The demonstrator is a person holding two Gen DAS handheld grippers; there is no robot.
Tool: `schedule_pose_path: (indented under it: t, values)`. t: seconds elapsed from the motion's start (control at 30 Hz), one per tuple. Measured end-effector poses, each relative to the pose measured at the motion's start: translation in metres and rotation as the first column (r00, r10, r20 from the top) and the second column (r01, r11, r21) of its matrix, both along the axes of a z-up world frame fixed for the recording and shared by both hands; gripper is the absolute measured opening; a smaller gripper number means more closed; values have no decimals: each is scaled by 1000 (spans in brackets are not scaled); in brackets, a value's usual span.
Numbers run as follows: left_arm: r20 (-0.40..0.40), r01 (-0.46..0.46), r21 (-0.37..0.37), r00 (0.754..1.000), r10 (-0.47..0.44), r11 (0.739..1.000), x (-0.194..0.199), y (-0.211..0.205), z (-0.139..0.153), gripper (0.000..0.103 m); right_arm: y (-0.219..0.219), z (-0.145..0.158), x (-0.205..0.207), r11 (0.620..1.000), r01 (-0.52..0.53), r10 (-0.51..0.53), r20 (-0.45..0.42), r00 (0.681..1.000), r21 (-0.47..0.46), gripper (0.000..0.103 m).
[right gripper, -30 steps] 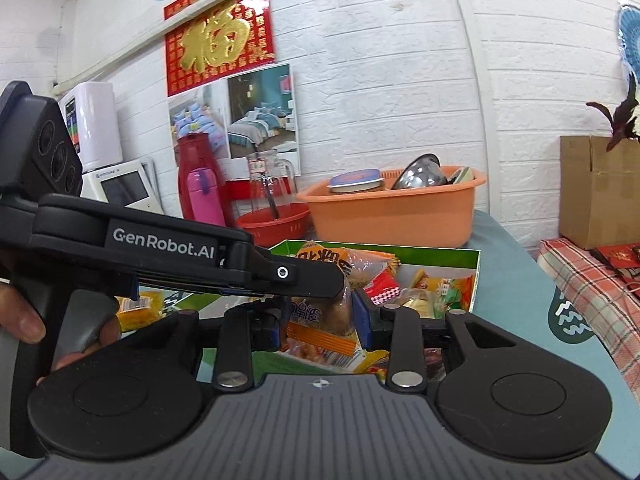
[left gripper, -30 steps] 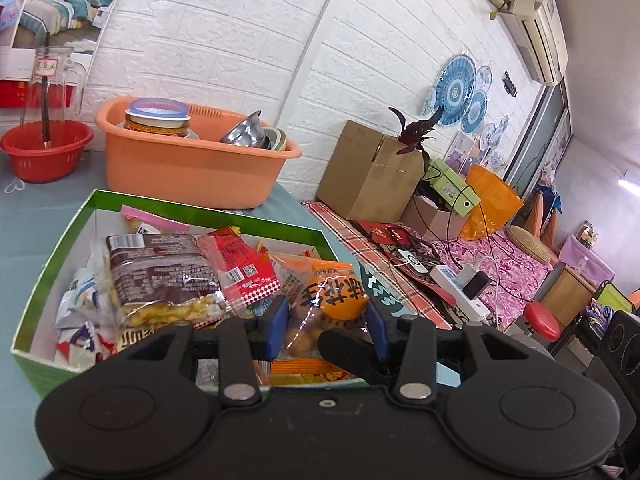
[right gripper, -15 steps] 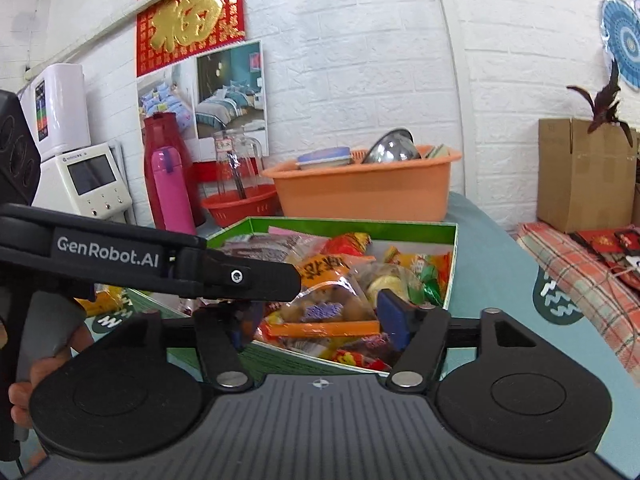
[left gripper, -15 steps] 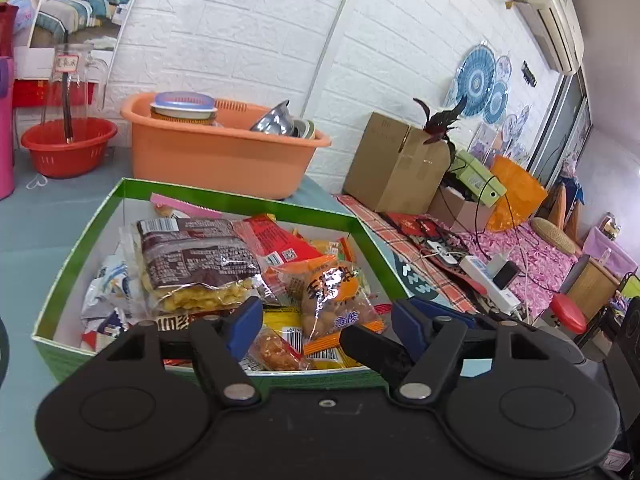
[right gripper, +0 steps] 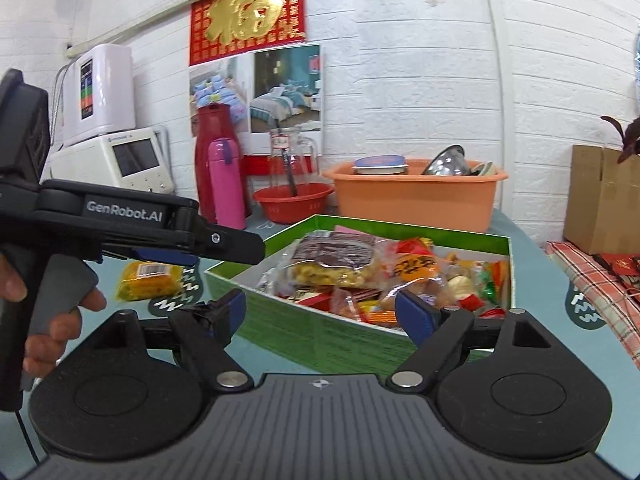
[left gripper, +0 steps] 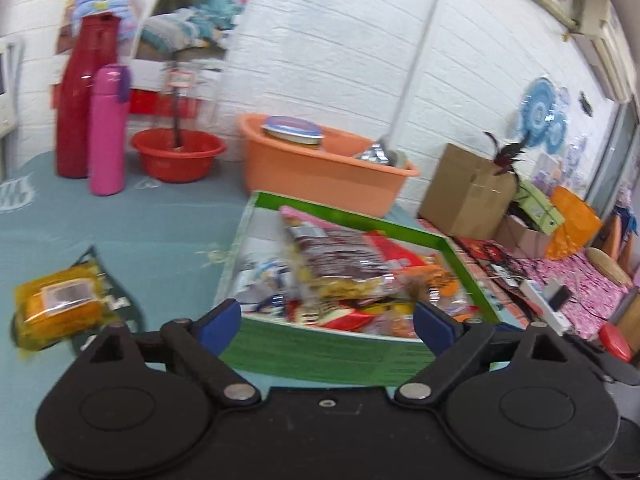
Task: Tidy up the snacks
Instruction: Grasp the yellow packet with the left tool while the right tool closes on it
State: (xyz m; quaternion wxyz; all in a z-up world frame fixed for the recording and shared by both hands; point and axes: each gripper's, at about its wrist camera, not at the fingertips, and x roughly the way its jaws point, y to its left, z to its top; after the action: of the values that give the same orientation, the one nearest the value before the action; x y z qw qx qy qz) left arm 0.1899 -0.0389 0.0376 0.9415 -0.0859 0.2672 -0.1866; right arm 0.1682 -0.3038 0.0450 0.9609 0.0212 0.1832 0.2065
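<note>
Clearly the snacks belong in the green box (right gripper: 360, 332), which sits on the grey-blue tablecloth (left gripper: 120, 220) and is already heaped with packets: a brown-and-clear bag of puffed pieces (right gripper: 334, 258) on top, an orange-labelled bag (right gripper: 416, 266) beside it, smaller wrappers below. One yellow packet (left gripper: 56, 306) lies alone on the cloth, well to the left of the box and apart from it; it looks like the piece not yet put away.

These packets are likely light, soft and crinkly, with slick film that slides and contents that crush under a hard squeeze. A good hold for the yellow one would be across its short width near the middle, or on a sealed end seam, pinched gently.

Both tools have just been opening and now stand wide with nothing between the pads. The left gripper (left gripper: 326, 316) faces the near wall of the box, with the yellow packet off to its left. The right gripper (right gripper: 320, 312) also faces the box's near corner; beside it a hand (right gripper: 44, 320) holds the left tool's handle.

Behind stand an orange basin (right gripper: 416, 200), a red bowl (right gripper: 292, 202), a pink bottle (left gripper: 106, 128) and a cardboard box (left gripper: 464, 192).
</note>
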Motion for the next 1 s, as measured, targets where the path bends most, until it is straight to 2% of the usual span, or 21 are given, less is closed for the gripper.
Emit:
schedule_pose_path:
  t: [0.2, 0.37, 0.6, 0.7, 0.73, 0.77, 0.83, 0.87, 0.97, 1.0]
  values:
    - [-32, -114, 40, 993, 115, 993, 14, 52, -7, 103, 25, 3, -7, 997, -70, 70, -9, 998, -11, 103]
    - [-50, -260, 31, 964, 261, 965, 41, 117, 1, 103, 40, 0, -11, 992, -107, 106, -10, 994, -60, 103]
    - [-115, -312, 22, 943, 312, 950, 82, 157, -15, 103, 50, -10, -2, 991, -122, 119, -61, 991, -46, 103]
    - [-155, -265, 41, 951, 268, 963, 95, 158, -31, 103, 54, -17, -1, 990, -127, 121, -81, 989, -64, 103]
    - [-192, -237, 24, 952, 237, 971, 97, 158, -35, 96, 55, -19, 0, 990, -125, 119, -90, 989, -66, 103]
    - [-244, -199, -15, 951, 190, 980, 96, 159, -42, 68, 55, -21, 1, 990, -123, 116, -101, 988, -67, 103]
    - [-271, -122, -66, 957, 100, 990, 84, 153, -48, 63, 54, -23, 2, 991, -121, 114, -113, 987, -64, 103]
    - [-273, -86, -62, 960, 66, 994, 76, 147, -51, 60, 53, -24, 2, 991, -121, 113, -117, 987, -60, 103]
    - [-238, -27, -35, 971, 18, 999, 46, 127, -58, 64, 54, -28, 5, 991, -127, 121, -141, 983, -36, 103]
    - [-237, -11, -46, 971, 0, 999, 38, 122, -59, 62, 55, -30, 5, 991, -132, 126, -152, 980, -28, 103]
